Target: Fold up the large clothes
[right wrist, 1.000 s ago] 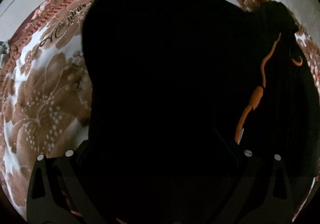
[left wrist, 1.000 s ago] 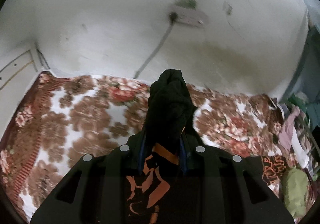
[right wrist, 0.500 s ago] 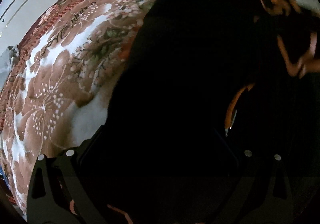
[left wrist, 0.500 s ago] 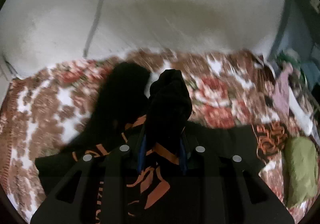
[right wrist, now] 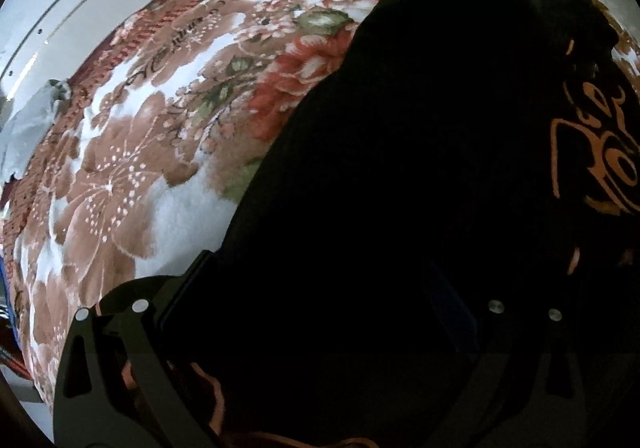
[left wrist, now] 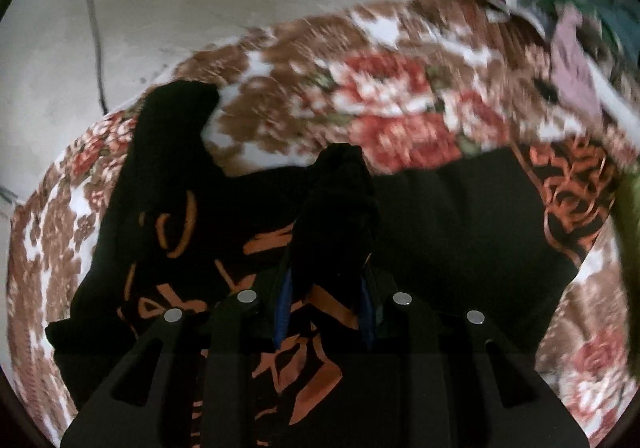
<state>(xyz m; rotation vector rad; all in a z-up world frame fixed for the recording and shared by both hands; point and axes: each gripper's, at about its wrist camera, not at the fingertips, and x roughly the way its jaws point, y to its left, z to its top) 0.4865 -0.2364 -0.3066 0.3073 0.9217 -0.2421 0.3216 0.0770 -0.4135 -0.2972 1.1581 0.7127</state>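
black garment [left wrist: 460, 224] with orange print, frame centre, on floral blanket [left wrist: 392, 108]; left gripper [left wrist: 326, 288] clamps a bunched fold; right gripper's [right wrist: 320, 312] state cannot be told.

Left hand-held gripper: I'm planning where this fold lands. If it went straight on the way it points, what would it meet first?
Beyond the bunched fabric it grips, the left hand-held gripper would probably meet the black garment spread on the floral blanket; depth is unclear.

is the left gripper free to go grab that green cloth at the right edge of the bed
Probably not yet: the left gripper is shut on a bunch of the black shirt, so it must release that before reaching the green cloth.
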